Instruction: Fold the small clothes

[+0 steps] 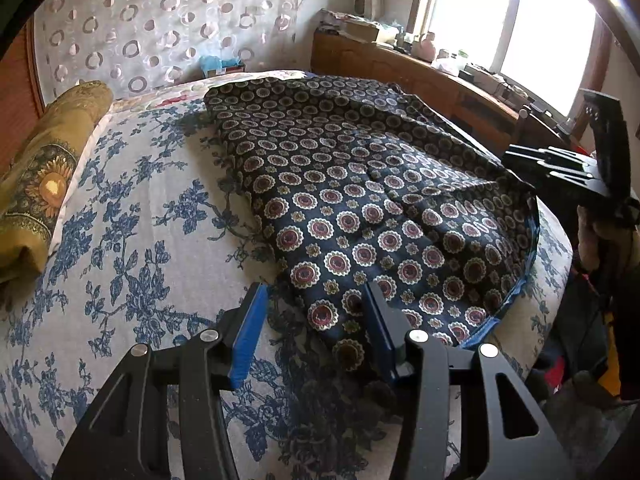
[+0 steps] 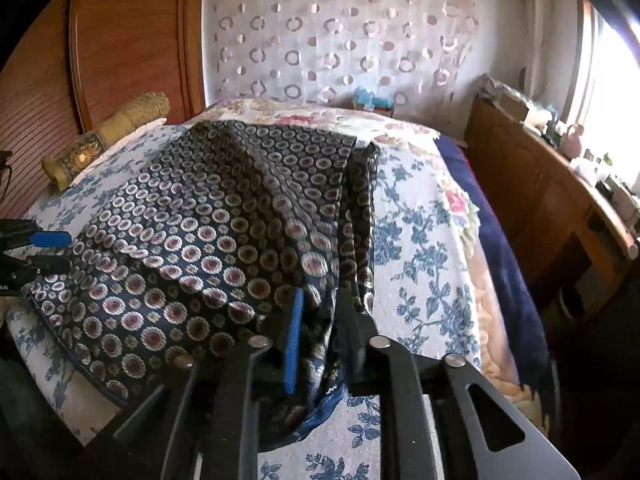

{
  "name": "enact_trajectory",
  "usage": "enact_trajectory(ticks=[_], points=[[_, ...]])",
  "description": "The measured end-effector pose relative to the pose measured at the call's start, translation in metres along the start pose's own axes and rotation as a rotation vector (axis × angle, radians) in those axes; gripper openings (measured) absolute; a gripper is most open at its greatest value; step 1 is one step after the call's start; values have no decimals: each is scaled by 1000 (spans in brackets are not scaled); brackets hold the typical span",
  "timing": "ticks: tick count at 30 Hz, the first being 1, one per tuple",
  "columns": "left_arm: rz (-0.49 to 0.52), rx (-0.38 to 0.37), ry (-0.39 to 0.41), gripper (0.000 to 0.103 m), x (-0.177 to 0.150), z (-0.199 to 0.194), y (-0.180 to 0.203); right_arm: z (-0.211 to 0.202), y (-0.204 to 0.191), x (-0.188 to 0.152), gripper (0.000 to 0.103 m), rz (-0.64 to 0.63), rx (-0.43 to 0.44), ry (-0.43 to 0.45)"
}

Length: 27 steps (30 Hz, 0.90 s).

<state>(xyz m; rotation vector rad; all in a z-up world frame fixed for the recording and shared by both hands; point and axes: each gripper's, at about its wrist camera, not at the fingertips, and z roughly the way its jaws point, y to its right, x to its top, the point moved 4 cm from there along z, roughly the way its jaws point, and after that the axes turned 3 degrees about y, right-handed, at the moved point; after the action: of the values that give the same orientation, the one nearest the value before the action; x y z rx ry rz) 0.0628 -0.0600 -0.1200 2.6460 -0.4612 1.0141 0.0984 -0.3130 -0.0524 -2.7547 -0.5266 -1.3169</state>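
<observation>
A dark navy garment with a woven rosette print (image 1: 360,200) lies rumpled across the blue-floral white bedspread (image 1: 140,240). The right gripper (image 2: 320,312) pinches its near-edge fold; the left gripper (image 1: 316,300) is spread wide, straddling its near corner.

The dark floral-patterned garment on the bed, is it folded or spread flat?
Partly folded: the dark floral-patterned garment shows one layer lapped over another, its right edge bunched.
</observation>
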Motion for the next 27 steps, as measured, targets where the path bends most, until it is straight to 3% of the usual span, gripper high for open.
enact_trajectory(ticks=[2,4,6,9,12,13,21,27], points=[[-4,-15,1,50,-2,-3,2,-5,-6,1,29,-6,18,15],[-3,-31,-1,50,-6,-6,3,-9,-13,2,41,-15,39,18],[-2,-46,-4,48,-9,-10,6,-13,-22,0,47,-28,59,23],[-2,-79,-14,35,-13,-14,10,-17,-37,-4,48,-46,107,16],[-4,-131,-36,16,-15,-17,17,-18,-53,-10,50,-62,153,3],[-13,-152,-33,5,-13,-19,17,-19,-57,-11,52,-67,166,0],[-8,-215,132,3,56,-53,36,-37,-82,-7,55,-88,249,10],[2,-211,187,3,101,-42,42,-65,-93,2,60,-101,288,61]])
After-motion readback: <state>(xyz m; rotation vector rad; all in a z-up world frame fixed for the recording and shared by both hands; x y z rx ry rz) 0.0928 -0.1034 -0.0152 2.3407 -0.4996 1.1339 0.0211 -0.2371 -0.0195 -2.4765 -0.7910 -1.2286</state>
